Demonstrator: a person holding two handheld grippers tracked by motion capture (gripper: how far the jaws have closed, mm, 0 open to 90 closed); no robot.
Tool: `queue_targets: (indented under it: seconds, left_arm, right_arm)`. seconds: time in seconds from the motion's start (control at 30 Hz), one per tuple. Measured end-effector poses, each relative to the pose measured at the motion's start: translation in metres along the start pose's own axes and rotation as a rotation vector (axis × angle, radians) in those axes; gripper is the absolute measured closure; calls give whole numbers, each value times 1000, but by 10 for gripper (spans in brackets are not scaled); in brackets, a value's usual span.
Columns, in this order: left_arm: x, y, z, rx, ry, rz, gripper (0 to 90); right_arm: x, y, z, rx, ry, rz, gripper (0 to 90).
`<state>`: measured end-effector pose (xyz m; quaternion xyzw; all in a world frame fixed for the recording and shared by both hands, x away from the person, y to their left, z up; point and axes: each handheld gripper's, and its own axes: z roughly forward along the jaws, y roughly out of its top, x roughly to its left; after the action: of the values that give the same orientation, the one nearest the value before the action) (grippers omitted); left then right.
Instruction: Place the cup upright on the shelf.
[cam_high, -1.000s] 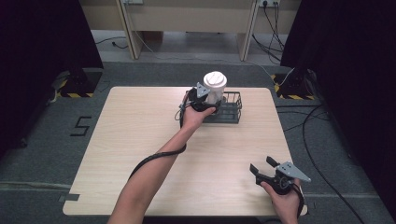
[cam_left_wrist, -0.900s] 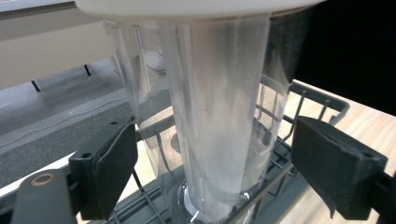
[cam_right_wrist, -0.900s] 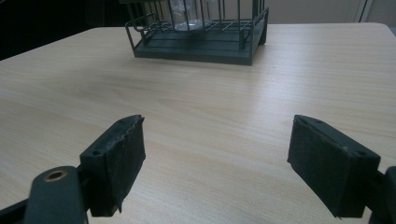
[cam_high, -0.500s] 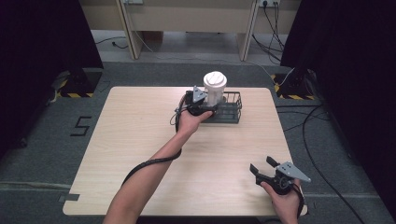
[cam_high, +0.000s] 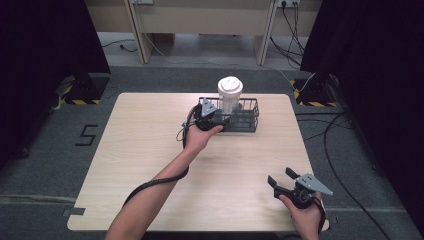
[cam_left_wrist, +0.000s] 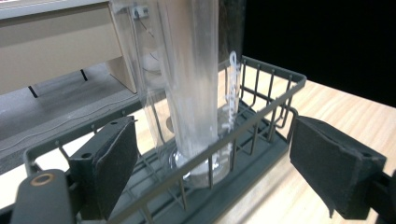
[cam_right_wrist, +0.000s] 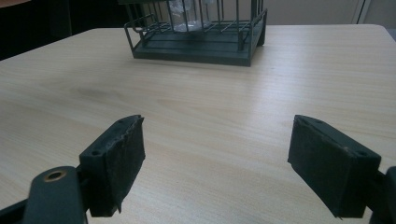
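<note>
pale wooden table (cam_high: 150, 165) under the lights, and over on the left the left gripper (cam_high: 216, 120) sits at the wire basket (cam_high: 250, 119), jaws spread wide on either side of its near corner, gripping nothing. inside stands the clear cup (cam_high: 230, 97) with its white lid, top cut off in the left gripper view. right gripper (cam_high: 281, 179) hovers near the front edge, jaws gaping, well apart from the basket.

The clear cup (cam_left_wrist: 187, 84) runs off the left gripper view's top edge.
</note>
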<state>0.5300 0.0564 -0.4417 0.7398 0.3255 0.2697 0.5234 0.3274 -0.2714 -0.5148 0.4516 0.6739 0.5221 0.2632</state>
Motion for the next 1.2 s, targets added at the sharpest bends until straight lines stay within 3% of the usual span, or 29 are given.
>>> queue_targets:
  seconds: [0.5,1.2]
  left_arm:
    - [6,-5,-31,-11,-11,16,147]
    - [16,-28,-95,-20,-40,9,147]
  right_arm:
    - [1,0,0,-1,-2,3,190]
    - [1,0,0,3,-8,-1,191]
